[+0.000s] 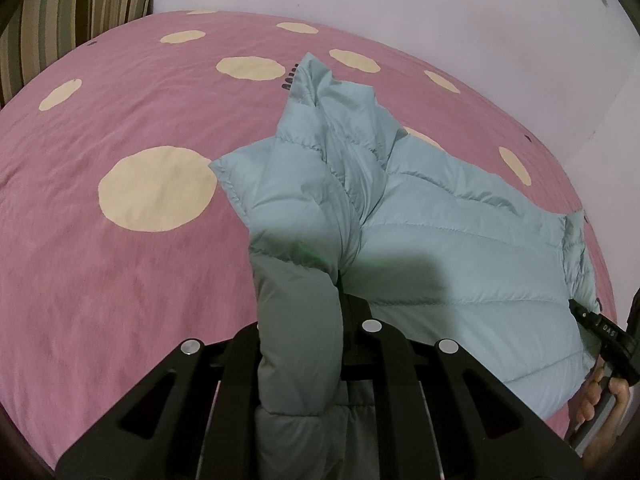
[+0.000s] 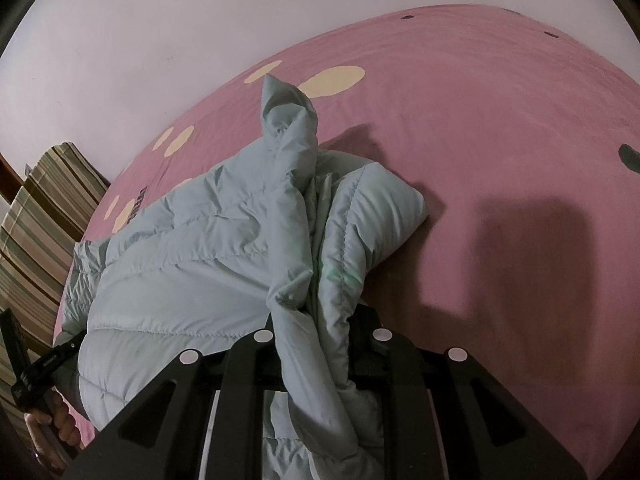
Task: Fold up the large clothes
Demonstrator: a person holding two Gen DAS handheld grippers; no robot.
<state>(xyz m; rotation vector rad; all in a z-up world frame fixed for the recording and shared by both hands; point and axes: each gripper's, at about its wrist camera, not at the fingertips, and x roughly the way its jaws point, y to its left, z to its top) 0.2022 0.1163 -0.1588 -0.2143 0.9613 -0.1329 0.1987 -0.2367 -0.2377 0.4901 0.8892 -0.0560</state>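
One pink bedspread with cream dots fills most of both views, curving from lower left to upper right. One striped cushion sits in the upper left corner of the left wrist view and reappears at the left edge of the right wrist view.

One pale blue quilted puffer jacket lies right of centre in the left wrist view, its body spread across the bedspread, its near portion raised toward both cameras. One narrow part, probably a sleeve, stands up at the far end; I cannot tell for certain.

Two tools are present. The left gripper is clamped on a thick roll of the jacket at bottom centre of its view. The right gripper is likewise closed over a bunched edge of the jacket at bottom centre of its view.

Judgement: folding is at an early stage. No clean, flat fold is visible; the lifted edge remains to be carried over and laid down, then smoothed.
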